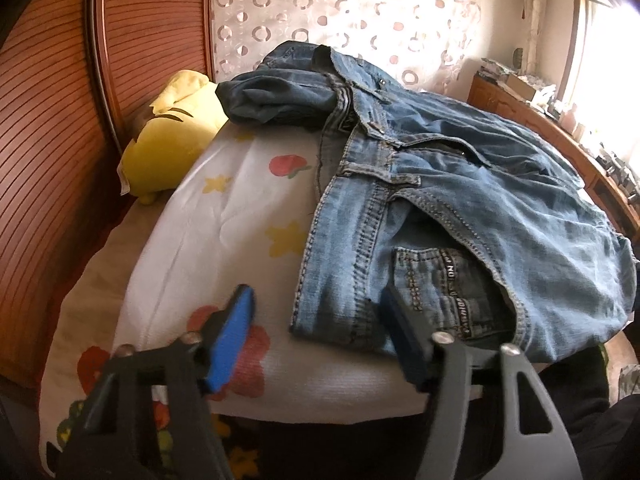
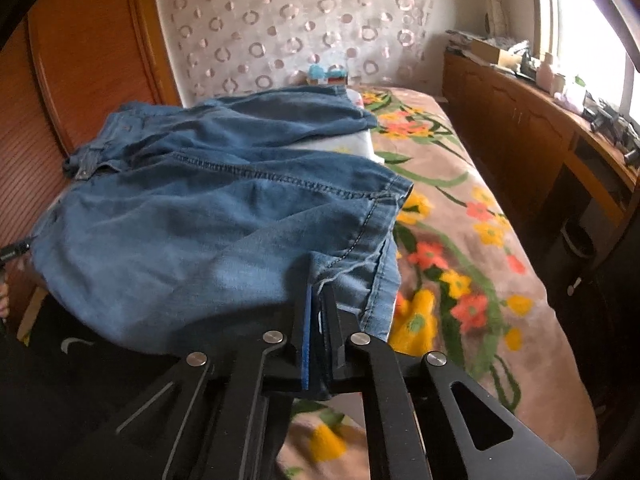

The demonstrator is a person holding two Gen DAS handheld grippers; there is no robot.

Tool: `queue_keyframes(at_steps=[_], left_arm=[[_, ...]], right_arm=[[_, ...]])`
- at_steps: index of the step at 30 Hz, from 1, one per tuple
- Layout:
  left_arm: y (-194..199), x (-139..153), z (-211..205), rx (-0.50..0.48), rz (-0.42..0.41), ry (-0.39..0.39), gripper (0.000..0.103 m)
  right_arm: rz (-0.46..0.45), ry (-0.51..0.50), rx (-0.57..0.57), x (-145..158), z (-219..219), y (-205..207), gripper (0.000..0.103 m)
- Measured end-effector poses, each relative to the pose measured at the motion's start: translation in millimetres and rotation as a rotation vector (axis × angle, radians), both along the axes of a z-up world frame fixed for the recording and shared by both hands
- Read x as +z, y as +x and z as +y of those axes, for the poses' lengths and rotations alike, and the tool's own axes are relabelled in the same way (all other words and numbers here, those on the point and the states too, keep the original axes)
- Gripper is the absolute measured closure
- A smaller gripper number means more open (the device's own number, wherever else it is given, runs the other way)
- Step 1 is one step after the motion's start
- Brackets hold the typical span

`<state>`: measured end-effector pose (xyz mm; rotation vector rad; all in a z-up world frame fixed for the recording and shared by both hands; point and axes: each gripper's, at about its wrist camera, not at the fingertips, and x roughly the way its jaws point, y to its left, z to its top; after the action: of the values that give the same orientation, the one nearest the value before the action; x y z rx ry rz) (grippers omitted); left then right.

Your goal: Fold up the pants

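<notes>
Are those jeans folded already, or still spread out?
Partly folded. The jeans lie doubled in layers on the bed, waistband showing, one leg bunched behind; not a neat stack yet.

Both tongs, left and right, are built of black arms, silver rivets and 2 blue pads.

Two wrist fisheyes, angled down along their fingers.
Left looks close over the jeans waistband; right sits at their hem; both share the jeans and curtain.

pants lie across the pillow on my bed; plush toy behind the pillow's left.
</notes>
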<state>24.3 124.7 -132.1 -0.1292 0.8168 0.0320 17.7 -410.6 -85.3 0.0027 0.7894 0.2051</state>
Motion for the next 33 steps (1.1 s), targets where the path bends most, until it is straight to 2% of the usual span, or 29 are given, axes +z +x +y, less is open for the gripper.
queue_keyframes(at_steps=[6,8,10,11,16,21,25,28,33], left_arm=[[-2.4,0.6,-0.7,-0.024,-0.019,-0.033,0.068],[-2.9,0.8,-2.5,-0.028,-0.021,-0.028,0.072],[-4.3,3.1,-3.1,-0.036,-0.031,-0.028,0.080],[-6.1,6.6,-2.9,-0.050,-0.044,-0.051,0.090],[-10.8,28.8,-8.5,-0.054,-0.094,-0.033,0.092],[-15.0,76.7,-4.1,-0.048,-0.215,-0.033,0.092],[-6.9,102.1,-3.3,-0.055,-0.268,-0.018,0.092],[3.9,109.6,-4.9,-0.065,-0.279,-0.003,0.092],[25.3,108.8,-7.6,-0.076,-0.273,0.022,0.092]], right_arm=[[-0.081,0.014,-0.061,18.2,-13.2,-5.5,0.103],[-0.103,0.012,-0.064,23.8,-13.4,-7.1,0.103],[-0.123,0.009,-0.070,28.4,-13.1,-8.3,0.103],[-0.135,0.008,-0.075,31.1,-13.3,-9.0,0.103],[-0.211,-0.001,-0.099,52.9,-16.0,-9.7,0.103],[-0.300,-0.029,-0.108,87.0,-15.6,-0.9,0.103],[-0.367,-0.041,-0.103,113.5,-12.5,14.4,0.103],[-0.381,-0.061,-0.087,119.1,-6.0,29.0,0.103],[-0.366,-0.106,-0.073,109.5,2.8,59.5,0.103]])
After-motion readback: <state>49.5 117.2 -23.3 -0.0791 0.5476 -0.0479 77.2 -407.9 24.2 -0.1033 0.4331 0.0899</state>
